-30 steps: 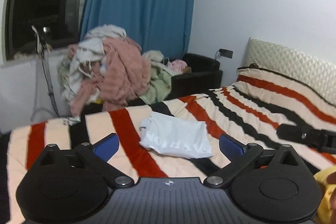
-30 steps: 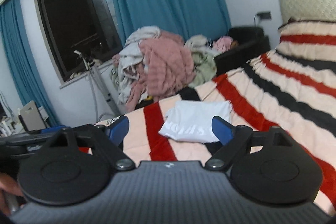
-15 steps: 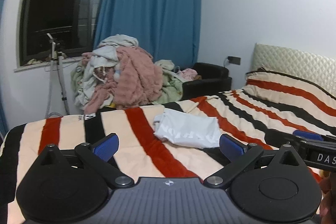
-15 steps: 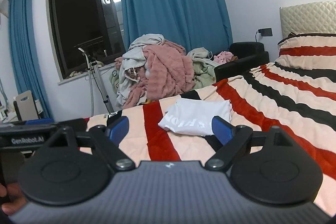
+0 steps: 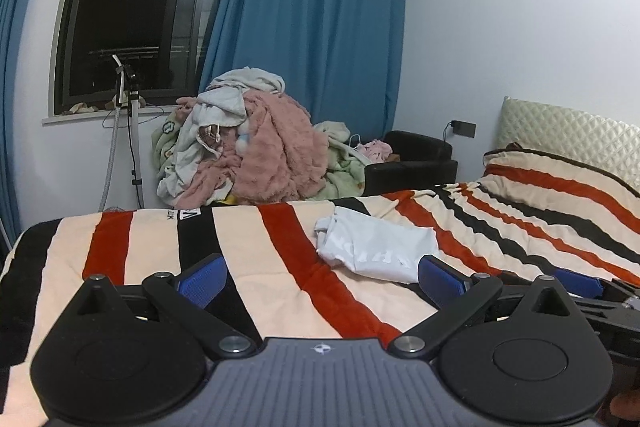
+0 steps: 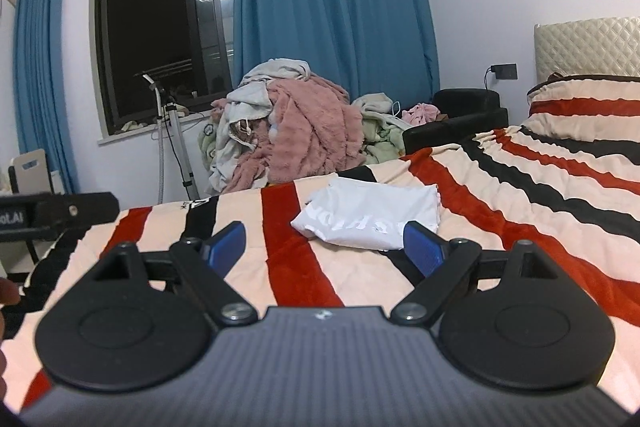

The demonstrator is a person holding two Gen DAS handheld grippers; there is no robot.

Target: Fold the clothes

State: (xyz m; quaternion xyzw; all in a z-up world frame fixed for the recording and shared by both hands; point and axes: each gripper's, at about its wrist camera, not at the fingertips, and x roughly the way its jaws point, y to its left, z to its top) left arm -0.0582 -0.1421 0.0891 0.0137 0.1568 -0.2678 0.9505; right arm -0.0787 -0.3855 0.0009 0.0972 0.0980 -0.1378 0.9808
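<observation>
Both grippers, left [image 5: 322, 277] and right [image 6: 324, 245], released and empty; folded white garment [image 6: 368, 213] just ahead: recommend low, level approach to its near edge.

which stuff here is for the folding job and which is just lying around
For the job: white shirt on the striped bed; left gripper and right gripper, both open.

Lying about: clothes pile, black chair, curtain, stand.

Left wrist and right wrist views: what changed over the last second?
Both cameras tilted up and levelled: more window and curtain show, less bed. The left gripper and right gripper stayed open and empty. The folded white garment stayed put on the striped blanket.
</observation>
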